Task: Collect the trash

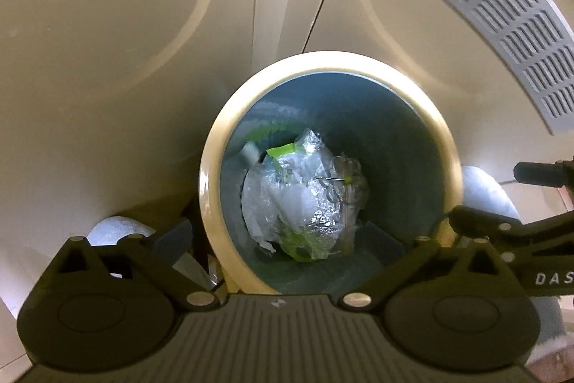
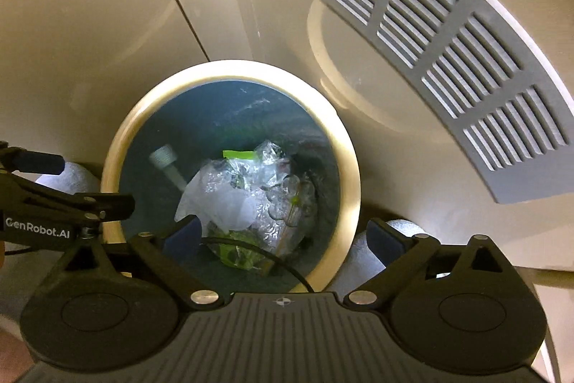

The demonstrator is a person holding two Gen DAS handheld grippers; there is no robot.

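Both cameras are looking almost straight down into a round bin (image 1: 215, 164) with a cream rim and a dark blue-grey inside, standing on a pale floor (image 1: 89, 42). The trash (image 1: 301, 200) is lying at the bottom of it: crumpled clear plastic, something white, scraps of bright green. What each piece is I can't make out, it's all blurred and glossy. A small whitish screw-topped piece (image 2: 163, 160) leans against the inner wall, apart from the heap.

The left hand-held gripper (image 1: 283, 239) is spread wide over the opening, nothing between its fingers, and the lower rim of the bin is hidden behind its body. The right hand-held gripper (image 2: 283, 236) is just as wide and just as empty, one finger over the bin, the other outside the rim. A thin black cable (image 2: 258, 248) crosses in front of the trash there.

A grey slatted vent (image 2: 448, 34) curves across the floor, cut off at the frame edge. Pale rounded shapes (image 1: 484, 189) beside the bin stay unclear.
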